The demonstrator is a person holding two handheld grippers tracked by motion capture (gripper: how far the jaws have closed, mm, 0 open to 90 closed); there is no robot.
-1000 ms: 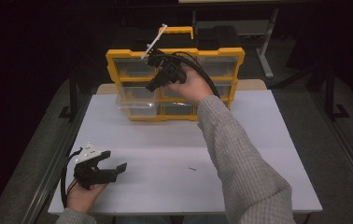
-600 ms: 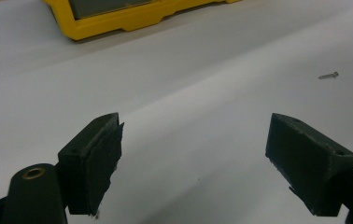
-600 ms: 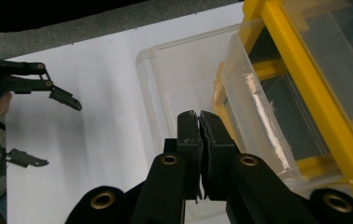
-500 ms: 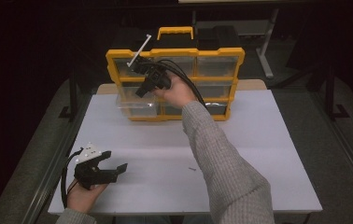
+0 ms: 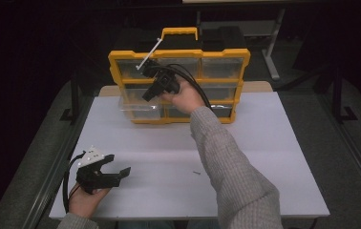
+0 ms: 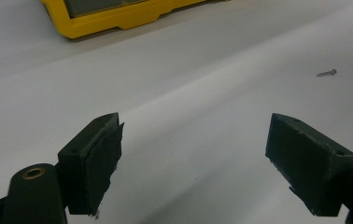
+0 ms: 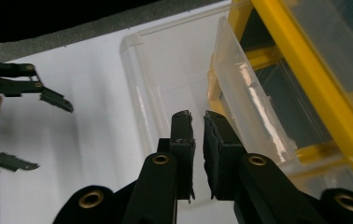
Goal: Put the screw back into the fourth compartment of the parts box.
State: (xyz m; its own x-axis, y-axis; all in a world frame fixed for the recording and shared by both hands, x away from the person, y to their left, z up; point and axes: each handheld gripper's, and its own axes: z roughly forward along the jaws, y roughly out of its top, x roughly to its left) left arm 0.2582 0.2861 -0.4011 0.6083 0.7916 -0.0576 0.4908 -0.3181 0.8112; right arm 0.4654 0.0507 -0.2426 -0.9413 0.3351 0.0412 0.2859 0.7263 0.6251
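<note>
The right gripper [image 5: 151, 93] hangs in front of the yellow organizer [image 5: 178, 53], above a clear drawer [image 7: 174, 74] that is pulled out of the lower left row and sticks out over the white table [image 5: 274, 157]. Its jaws have just been opening a little; a thin gap shows and nothing is between them. The left gripper [image 5: 121, 171] rests near the table's front left corner, jaws spread wide and empty. A small screw [image 6: 327, 73] lies on the table between them.
</note>
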